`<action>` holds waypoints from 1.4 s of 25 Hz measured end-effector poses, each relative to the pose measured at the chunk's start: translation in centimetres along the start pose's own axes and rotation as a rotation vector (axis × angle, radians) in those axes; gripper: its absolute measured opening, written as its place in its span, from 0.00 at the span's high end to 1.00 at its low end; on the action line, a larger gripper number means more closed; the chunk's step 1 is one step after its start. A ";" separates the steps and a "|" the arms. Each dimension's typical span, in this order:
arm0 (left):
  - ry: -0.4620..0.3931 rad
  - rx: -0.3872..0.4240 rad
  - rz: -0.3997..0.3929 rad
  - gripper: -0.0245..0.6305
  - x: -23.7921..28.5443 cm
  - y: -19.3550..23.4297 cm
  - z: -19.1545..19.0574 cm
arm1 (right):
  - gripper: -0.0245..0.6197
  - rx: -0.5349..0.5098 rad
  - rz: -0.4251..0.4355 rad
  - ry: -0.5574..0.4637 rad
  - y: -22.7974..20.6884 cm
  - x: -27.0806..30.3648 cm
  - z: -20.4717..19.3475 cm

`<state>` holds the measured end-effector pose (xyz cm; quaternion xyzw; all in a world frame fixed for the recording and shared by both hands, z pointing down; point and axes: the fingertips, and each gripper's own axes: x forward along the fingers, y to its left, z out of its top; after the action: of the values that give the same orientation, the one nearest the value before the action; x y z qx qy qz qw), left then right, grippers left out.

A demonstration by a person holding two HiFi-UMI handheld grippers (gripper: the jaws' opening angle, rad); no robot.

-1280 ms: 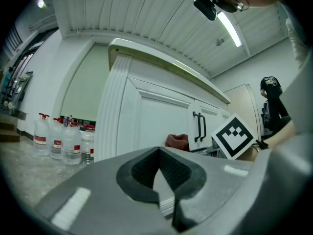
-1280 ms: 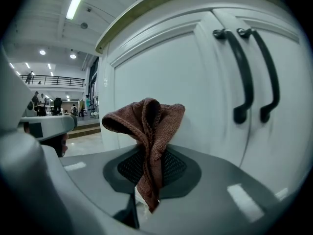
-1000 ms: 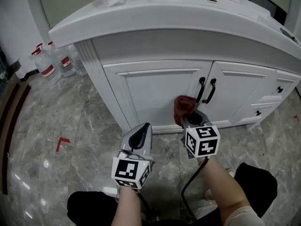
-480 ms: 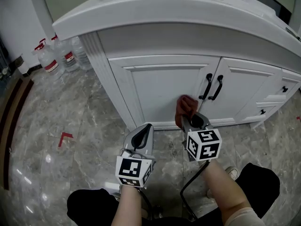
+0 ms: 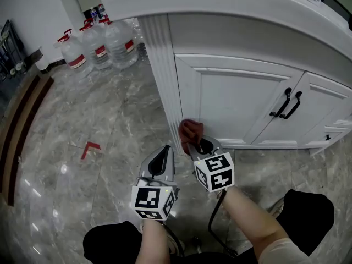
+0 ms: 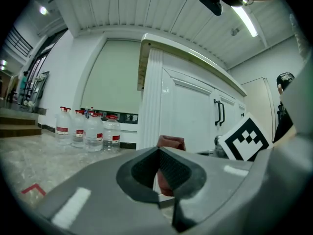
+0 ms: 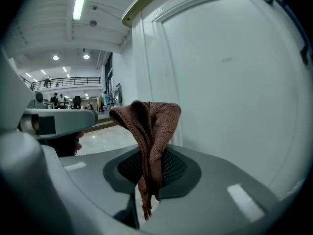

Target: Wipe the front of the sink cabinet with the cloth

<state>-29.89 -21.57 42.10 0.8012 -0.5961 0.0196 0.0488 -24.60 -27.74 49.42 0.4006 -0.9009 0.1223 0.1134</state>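
Nearest are the person's two forearms, each ending in a marker cube. The left tongs hang over the floor with their tips pointing toward the cabinet. Their dark pads meet at the tip and nothing is caught between them (the red shape seen past them in the left gripper view is the cloth in the other tongs).

Just to the right and slightly farther forward, the right tongs are closed tight on the cloth. It is a reddish-brown knitted rag, pinched near its lower end. The rest stands up above the pads in a folded, bunched peak.

The cloth sits low at the left bottom corner of the cabinet front. It is by the foot of the fluted post and the lower left corner of the left door. From the right gripper view it is just beside the white door panel, but I cannot tell whether it touches.

Farther right on the front, two black handles stand side by side where the doors meet. The white worktop overhangs everything.

On the grey marble floor to the left lies a red corner mark. Beyond it, near the wall, stand several clear bottles with red labels.
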 end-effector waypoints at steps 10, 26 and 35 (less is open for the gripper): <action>0.007 0.012 -0.021 0.96 0.1 0.2 0.1 | 0.83 0.108 -0.035 0.012 -1.9 2.0 -0.3; 0.011 0.010 -0.193 0.96 4.7 -9.8 0.3 | 0.83 0.156 -0.239 -0.003 -14.4 -8.5 -0.9; 0.036 -0.002 -0.220 0.96 6.5 -13.2 -0.5 | 0.83 0.138 -0.357 0.002 -19.3 -13.9 -1.2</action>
<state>-15.33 -23.96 42.46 0.8613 -0.5034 0.0280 0.0621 -0.95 -30.22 48.82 0.5607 -0.8050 0.1622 0.1063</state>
